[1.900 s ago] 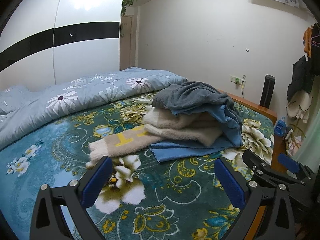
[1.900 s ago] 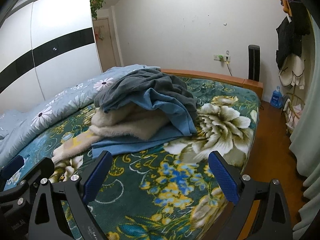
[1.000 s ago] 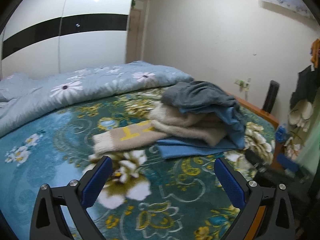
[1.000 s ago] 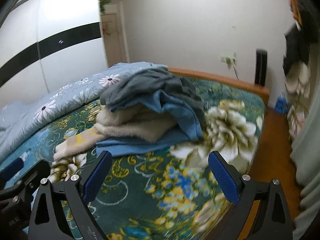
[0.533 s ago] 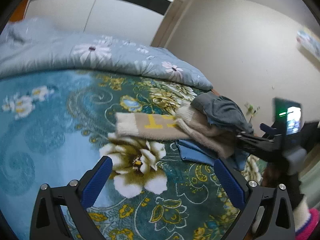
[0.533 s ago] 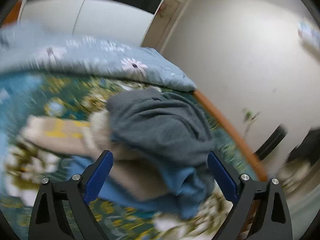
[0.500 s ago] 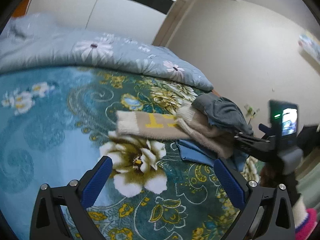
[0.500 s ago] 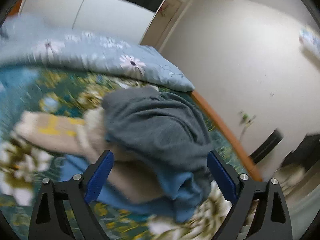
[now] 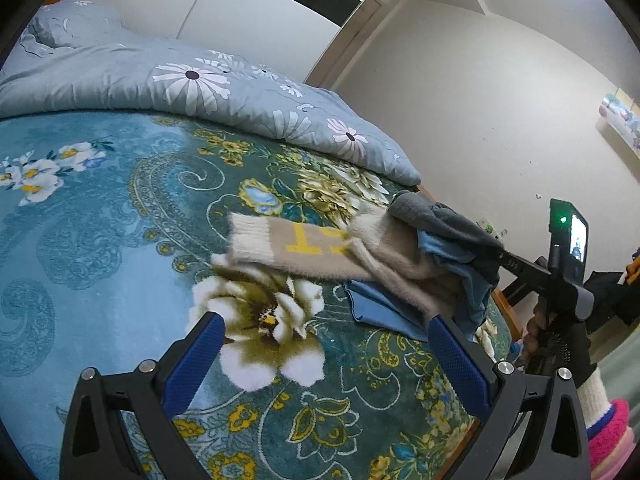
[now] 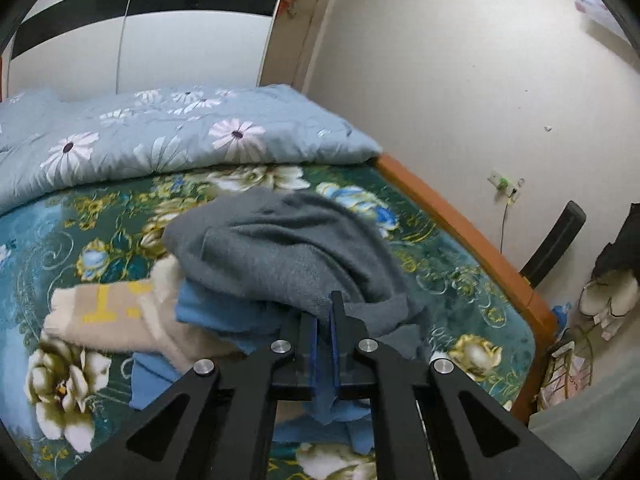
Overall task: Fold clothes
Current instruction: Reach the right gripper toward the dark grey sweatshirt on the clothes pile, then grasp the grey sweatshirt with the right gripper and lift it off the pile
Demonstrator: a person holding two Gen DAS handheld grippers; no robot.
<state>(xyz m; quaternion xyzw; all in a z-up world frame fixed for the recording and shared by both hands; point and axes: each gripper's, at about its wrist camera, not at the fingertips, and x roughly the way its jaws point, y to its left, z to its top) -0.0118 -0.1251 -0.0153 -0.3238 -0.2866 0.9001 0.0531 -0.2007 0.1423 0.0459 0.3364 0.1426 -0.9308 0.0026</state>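
At the centre of the right wrist view, the right gripper [image 10: 325, 320] has just snapped closed, its fingers pinching the grey garment [image 10: 280, 252] atop a clothes pile [image 9: 384, 264] on the floral bedspread [image 9: 100, 240]. At the bottom of the left wrist view, the left gripper [image 9: 324, 344] hovers spread wide and empty

Bedspread [image 9: 100, 240]: teal, white-and-gold florals. Quilt [image 10: 160, 140]: pale blue, white daisies. Top garment [image 10: 280, 252]: grey. Sweater [image 9: 304, 248]: beige, yellow lettering. Lower garment [image 9: 380, 308]: blue. Wardrobe [image 10: 160, 20]: white, black band.
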